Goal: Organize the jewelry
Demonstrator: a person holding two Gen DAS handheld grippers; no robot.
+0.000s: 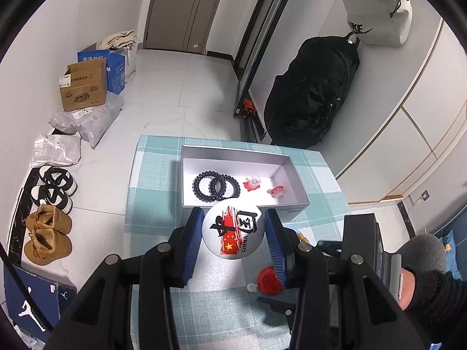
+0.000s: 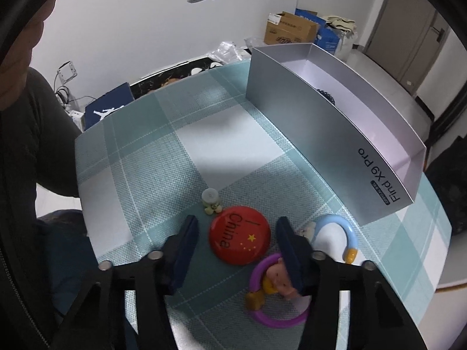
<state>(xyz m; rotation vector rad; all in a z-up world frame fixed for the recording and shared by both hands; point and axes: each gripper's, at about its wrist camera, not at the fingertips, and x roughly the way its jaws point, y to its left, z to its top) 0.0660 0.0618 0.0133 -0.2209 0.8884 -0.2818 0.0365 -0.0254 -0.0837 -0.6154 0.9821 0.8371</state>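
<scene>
The right gripper (image 2: 237, 234) hangs with its fingers spread either side of a red China badge (image 2: 239, 235) on the checked tablecloth (image 2: 151, 157) — not touching it. A silver box (image 2: 327, 134) stands beyond.

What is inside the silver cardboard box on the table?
Inside the silver cardboard box lie two black spiral hair ties and two red-and-clear ear clips. The white round badge in the left tool covers part of its near edge.

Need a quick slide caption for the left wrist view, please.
Left tool carries a white China badge toward the silver box already holding two black hair ties.
</scene>
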